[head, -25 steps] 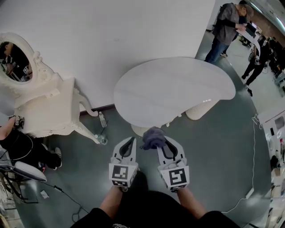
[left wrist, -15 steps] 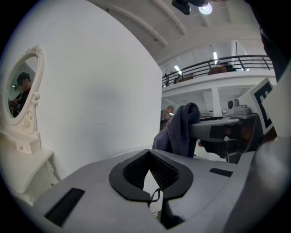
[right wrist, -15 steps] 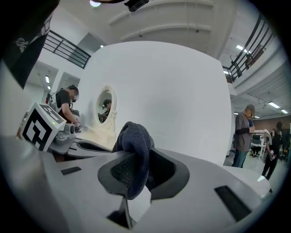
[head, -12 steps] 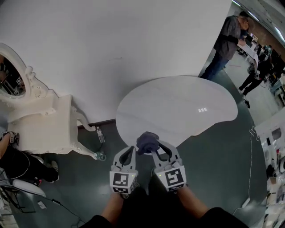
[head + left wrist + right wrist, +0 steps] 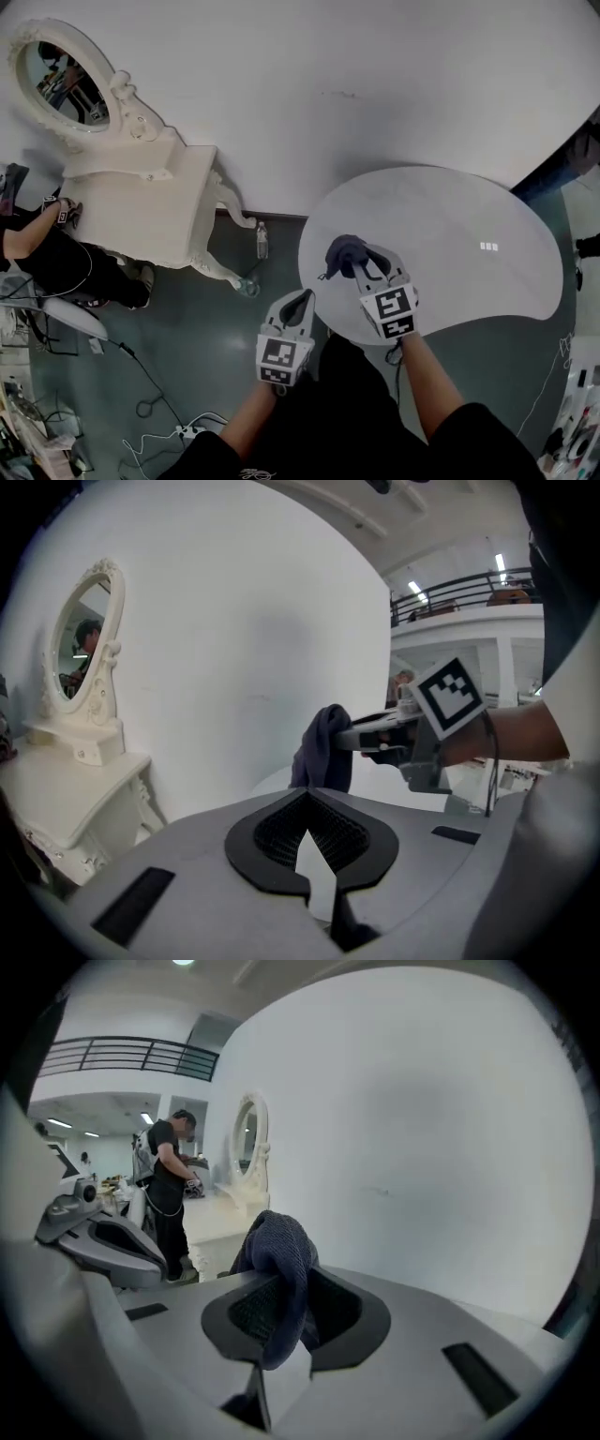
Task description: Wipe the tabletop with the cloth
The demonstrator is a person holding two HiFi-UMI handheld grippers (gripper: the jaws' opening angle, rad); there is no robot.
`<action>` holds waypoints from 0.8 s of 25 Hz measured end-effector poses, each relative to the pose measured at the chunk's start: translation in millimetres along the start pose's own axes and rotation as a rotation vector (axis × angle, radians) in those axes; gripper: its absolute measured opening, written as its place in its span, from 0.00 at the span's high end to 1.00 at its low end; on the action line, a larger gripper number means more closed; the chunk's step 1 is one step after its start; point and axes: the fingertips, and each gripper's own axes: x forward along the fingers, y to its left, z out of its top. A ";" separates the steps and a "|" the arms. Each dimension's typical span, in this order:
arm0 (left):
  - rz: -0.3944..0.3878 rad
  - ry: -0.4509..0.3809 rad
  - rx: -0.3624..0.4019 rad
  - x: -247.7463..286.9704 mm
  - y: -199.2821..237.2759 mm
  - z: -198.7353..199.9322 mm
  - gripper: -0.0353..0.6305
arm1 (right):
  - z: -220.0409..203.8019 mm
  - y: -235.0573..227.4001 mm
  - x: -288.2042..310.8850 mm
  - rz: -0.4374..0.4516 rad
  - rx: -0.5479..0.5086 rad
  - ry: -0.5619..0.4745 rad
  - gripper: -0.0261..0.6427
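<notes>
Left hand-held gripper [image 5: 298, 302] hangs beside the tabletop's [image 5: 469, 281] near-left edge, jaws together on nothing. Right hand-held gripper [image 5: 362, 266] clamps the dark cloth [image 5: 345, 251] (bunched, drooping from the jaws) over the tabletop's left part.

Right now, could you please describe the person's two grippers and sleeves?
Both the left gripper and the right gripper are pale grey shells with black ribbed pads, each carrying a cube of black-and-white square markers. The person wears black sleeves; forearms are bare.
</notes>
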 end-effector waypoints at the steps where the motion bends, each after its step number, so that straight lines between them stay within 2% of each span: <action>1: 0.017 0.018 -0.004 6.9 2.0 -2.4 0.94 | -5.2 -8.9 19.4 0.035 -0.013 0.026 0.87; 6: 0.100 0.100 -0.049 40.9 8.3 -22.4 0.94 | -40.1 -42.8 122.6 0.166 -0.146 0.138 0.87; 12: 0.155 0.166 -0.065 69.5 10.8 -40.9 0.94 | -75.9 -43.1 223.4 0.277 -0.271 0.223 0.87; 17: 0.181 0.201 -0.084 69.3 15.9 -51.1 0.94 | -95.0 -25.5 255.6 0.342 -0.280 0.272 0.87; 20: 0.195 0.216 -0.094 62.6 21.9 -58.4 0.94 | -98.6 -13.9 256.3 0.329 -0.327 0.252 0.87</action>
